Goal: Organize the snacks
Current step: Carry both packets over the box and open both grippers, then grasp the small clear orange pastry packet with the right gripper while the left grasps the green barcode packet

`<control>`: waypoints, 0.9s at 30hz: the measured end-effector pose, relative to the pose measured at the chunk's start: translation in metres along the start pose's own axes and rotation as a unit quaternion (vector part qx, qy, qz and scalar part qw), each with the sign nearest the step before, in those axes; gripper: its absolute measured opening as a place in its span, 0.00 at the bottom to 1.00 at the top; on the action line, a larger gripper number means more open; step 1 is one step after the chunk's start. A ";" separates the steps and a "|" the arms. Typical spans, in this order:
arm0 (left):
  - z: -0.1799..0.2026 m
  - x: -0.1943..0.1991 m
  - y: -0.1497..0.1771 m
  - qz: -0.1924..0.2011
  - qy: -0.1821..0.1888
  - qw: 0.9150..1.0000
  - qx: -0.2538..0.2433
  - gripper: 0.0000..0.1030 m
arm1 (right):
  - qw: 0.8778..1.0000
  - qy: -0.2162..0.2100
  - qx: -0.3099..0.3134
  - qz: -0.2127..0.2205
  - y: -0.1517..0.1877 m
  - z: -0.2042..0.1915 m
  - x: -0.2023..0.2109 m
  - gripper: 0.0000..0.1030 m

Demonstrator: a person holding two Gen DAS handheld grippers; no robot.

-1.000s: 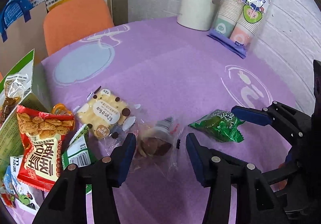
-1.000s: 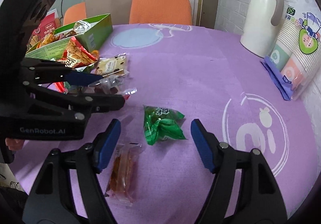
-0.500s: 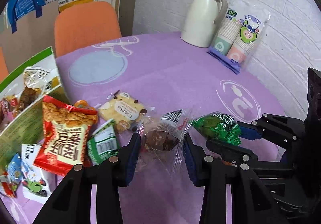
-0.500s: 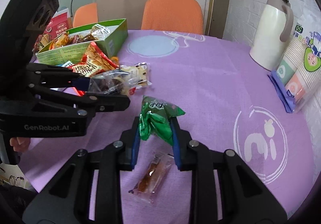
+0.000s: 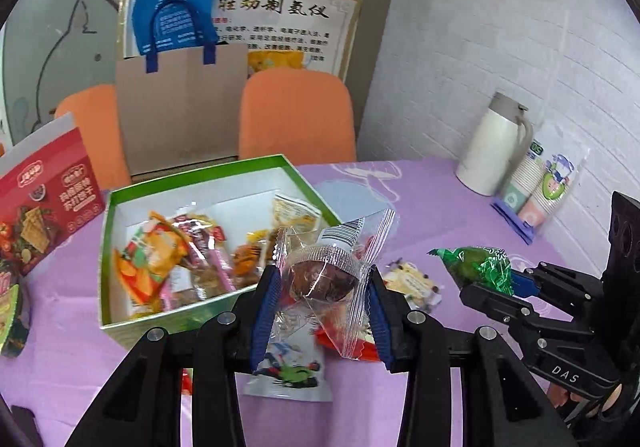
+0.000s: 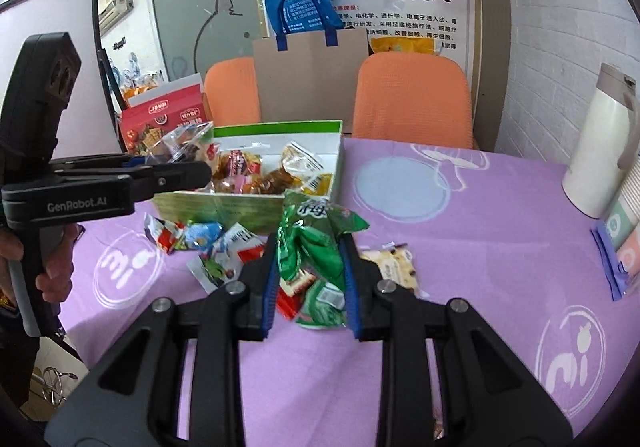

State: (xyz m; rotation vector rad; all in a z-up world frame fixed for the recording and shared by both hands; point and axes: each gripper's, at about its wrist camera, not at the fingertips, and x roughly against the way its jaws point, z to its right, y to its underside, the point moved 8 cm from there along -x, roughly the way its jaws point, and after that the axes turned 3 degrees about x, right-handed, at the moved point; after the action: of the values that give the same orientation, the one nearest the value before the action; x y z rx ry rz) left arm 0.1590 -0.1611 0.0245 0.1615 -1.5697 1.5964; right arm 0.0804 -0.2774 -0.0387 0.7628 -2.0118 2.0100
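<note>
Left gripper (image 5: 322, 305) clamps a clear-wrapped snack (image 5: 324, 279); right gripper (image 6: 310, 283) clamps a green packet (image 6: 310, 247), both angled downward.

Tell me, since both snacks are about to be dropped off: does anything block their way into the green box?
Nothing visible does. The clear-wrapped cake and green packet are held above the table; the green box is open-topped, with bare floor showing.

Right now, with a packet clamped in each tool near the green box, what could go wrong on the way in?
1. The left tool grips the clear-wrapped cake mostly by slack film, so it could slip out.
2. The green box already holds a pile of snacks; a drop on top may spill over the low front wall.
3. The right tool, holding the green packet, is close beside the left, so they could collide.
</note>
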 end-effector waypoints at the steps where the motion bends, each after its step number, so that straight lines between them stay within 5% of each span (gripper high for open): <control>1: -0.011 0.002 -0.002 0.002 -0.007 1.000 0.005 0.41 | 1.000 -0.006 -0.003 -0.001 -0.007 -0.004 -0.010 0.29; 17: -0.102 -0.049 -0.021 -0.033 -0.058 0.997 0.048 0.41 | 0.998 -0.037 -0.001 -0.042 -0.057 -0.034 -0.143 0.30; 21: -0.107 -0.060 -0.020 -0.037 -0.067 0.996 0.045 0.43 | 0.998 -0.017 0.037 -0.054 -0.057 -0.043 -0.166 0.40; 22: -0.108 -0.061 -0.020 -0.034 -0.073 0.996 0.042 0.47 | 0.997 -0.005 0.050 -0.057 -0.056 -0.044 -0.169 0.48; 24: -0.110 -0.060 -0.019 -0.027 -0.082 0.996 0.039 0.70 | 0.997 0.021 0.065 -0.046 -0.055 -0.042 -0.169 0.77; 25: -0.112 -0.057 -0.019 -0.019 -0.091 0.995 0.039 0.87 | 0.997 0.026 0.068 -0.039 -0.055 -0.041 -0.166 0.79; 27: -0.118 -0.051 -0.019 -0.001 -0.113 0.993 0.042 0.99 | 0.997 0.027 0.069 -0.034 -0.052 -0.038 -0.161 0.84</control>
State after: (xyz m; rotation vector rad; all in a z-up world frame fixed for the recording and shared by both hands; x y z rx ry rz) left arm 0.2575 -0.0871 -0.0164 0.4013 -1.6714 1.6910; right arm 0.2346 -0.2028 -0.0689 0.7851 -1.8082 2.1227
